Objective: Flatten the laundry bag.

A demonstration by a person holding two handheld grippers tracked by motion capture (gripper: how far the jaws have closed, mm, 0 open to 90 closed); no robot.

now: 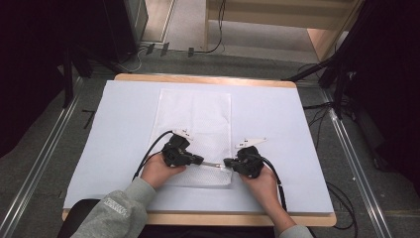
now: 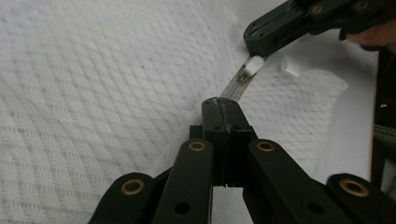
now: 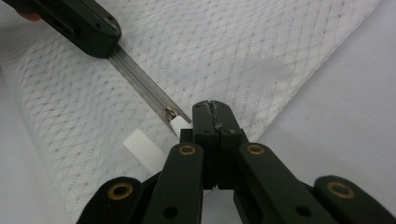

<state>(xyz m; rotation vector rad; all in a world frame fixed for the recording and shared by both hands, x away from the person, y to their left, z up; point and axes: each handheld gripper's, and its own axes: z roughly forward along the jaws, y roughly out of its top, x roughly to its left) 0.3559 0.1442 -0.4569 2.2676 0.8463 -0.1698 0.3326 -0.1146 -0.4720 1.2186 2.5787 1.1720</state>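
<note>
From the high view, you have both hands at the near middle of the bench (image 1: 297,148), over the near edge of a white textured cloth (image 1: 195,119) spread on the pale cover. Your left tool (image 1: 200,159) and your right tool (image 1: 229,162) point toward each other, with a thin clear tube (image 1: 214,165) bridging the short gap between them, just above the cloth.

In the left gripper view, your left tool (image 2: 219,105) has its jaws pressed together on one end of the clear tube (image 2: 235,86). The tube runs up and away to your right tool (image 2: 261,44), where a white tip (image 2: 254,65) sits at that tool's jaws. A small white cap (image 2: 289,66) lies on the cloth (image 2: 93,84) just beside that far end.

In the right gripper view, your right tool (image 3: 212,109) also has its jaws pressed together. The tube's white tip (image 3: 178,124) lies right against their left side, though you cannot tell here exactly how it is caught. The tube (image 3: 140,84) stretches away to your left tool (image 3: 98,46). The ribbed white cap (image 3: 144,149) lies on the cloth (image 3: 233,46) just beside the tip, apart from the tube.
</note>
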